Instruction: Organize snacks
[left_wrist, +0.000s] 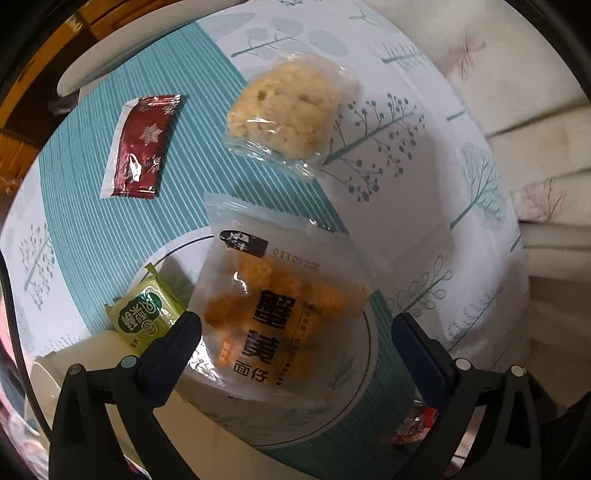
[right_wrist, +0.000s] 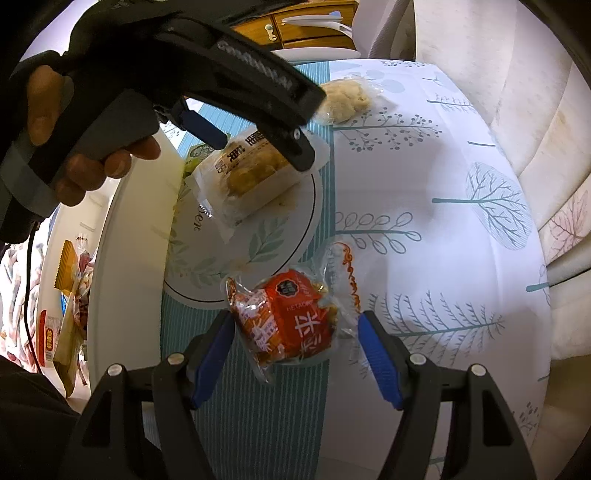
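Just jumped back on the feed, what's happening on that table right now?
A person is sorting snack packets onto a white plate with two handheld grippers. The left gripper stands wide open straight above the orange noodle snack bag, which lies on the plate beside a green packet; its pads are clear of the bag. The right gripper straddles a red snack packet on the tablecloth just off the plate. A dark red packet and a pale cake still lie farther off.
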